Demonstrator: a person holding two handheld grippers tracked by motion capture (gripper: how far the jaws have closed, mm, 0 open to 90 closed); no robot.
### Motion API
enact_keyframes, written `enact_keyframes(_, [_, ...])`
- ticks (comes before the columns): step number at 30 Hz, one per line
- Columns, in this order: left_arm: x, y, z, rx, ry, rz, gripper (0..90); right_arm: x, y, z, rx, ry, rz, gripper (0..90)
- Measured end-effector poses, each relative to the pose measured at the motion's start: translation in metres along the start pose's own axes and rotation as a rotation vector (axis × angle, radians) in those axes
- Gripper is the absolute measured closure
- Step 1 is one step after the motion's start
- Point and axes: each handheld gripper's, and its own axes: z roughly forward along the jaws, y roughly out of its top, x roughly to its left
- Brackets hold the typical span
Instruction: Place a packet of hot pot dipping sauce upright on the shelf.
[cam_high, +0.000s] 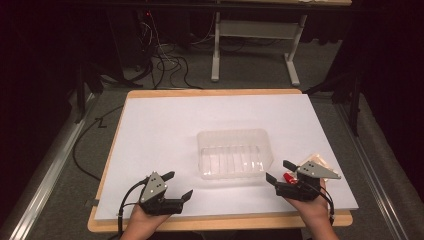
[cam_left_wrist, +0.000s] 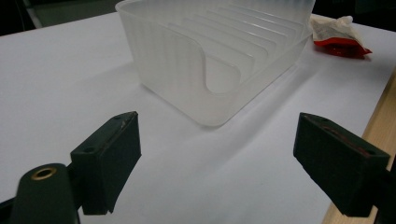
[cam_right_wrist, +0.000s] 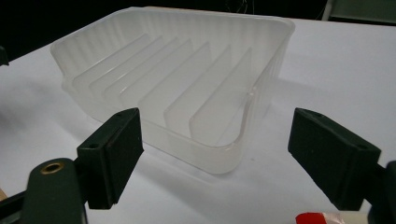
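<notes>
- Tray (cam_high: 235, 154), translucent plastic with upright dividers forming slots, sits near the middle of the white sheet (cam_high: 165, 130) that covers the table (cam_high: 210, 92); I see nothing in any slot.
- Packet (cam_left_wrist: 337, 35), red and white, lies on the sheet just beside the tray's right end, apart from it.
- Left gripper (cam_high: 176, 185) is at the near left of the sheet, short of the tray's left corner. I read its jaws as wide apart with nothing between them.
- Right gripper (cam_high: 280, 171) is at the near right, just off the tray's right end and over the packet. Its jaws stand at full spread and grip nothing.
- High view: gives me the layout, with both hands at the near edge, the tray between the grippers and farther up the sheet, and cables and a second table on the floor beyond.
- Left gripper view: shows me a rounded cut-out in the tray's end wall and the whole packet past the tray.
- Right gripper view: shows me the dividers from above, each slot bare, and a red and white corner of the packet at the bottom edge under the jaw.
</notes>
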Motion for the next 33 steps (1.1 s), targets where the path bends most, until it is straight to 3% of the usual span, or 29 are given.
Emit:
enact_keyframes(5, [0.002,0.001,0.004,-0.001,-0.014,0.005,15.4,-0.002,-0.003,-0.004,0.002,-0.02,-0.022,18.6])
enact_keyframes(21, [0.005,0.002,0.003,-0.013,-0.019,-0.004,15.5,-0.033,-0.009,-0.018,-0.004,-0.079,0.039,23.6])
enact_keyframes(33, [0.004,0.003,0.003,-0.014,-0.039,-0.012,15.5,-0.08,-0.021,-0.038,0.008,-0.202,0.115,25.1])
